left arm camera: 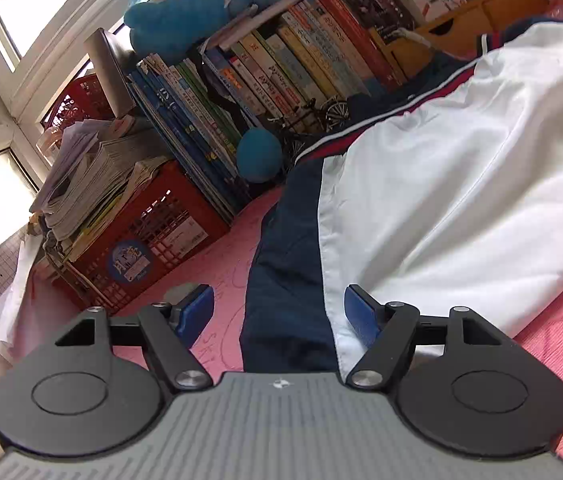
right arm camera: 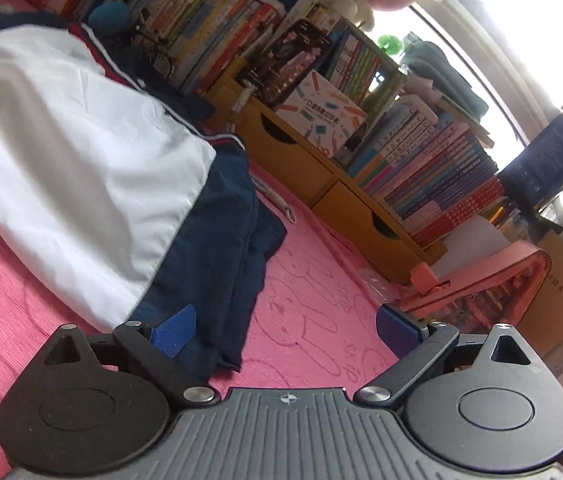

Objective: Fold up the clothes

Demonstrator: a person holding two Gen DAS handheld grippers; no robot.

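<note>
A white and navy jacket (left arm camera: 461, 184) with red and white piping lies spread on the pink bedcover (left arm camera: 225, 300). My left gripper (left arm camera: 279, 308) is open just above the jacket's near navy edge, the fabric running between its blue pads with no grip on it. In the right wrist view the same jacket (right arm camera: 81, 152) lies at the left, its navy hem (right arm camera: 225, 264) bunched in folds. My right gripper (right arm camera: 285, 328) is open at that hem's near corner, its left pad over the navy cloth and its right pad over bare pink cover.
Rows of books (left arm camera: 281, 64) and a red crate (left arm camera: 141, 240) with papers line the bed's far side. A blue plush toy (left arm camera: 201, 4) sits on the books. Wooden drawers (right arm camera: 321, 184), more books (right arm camera: 433, 176) and a pink folder (right arm camera: 481, 276) stand at the right.
</note>
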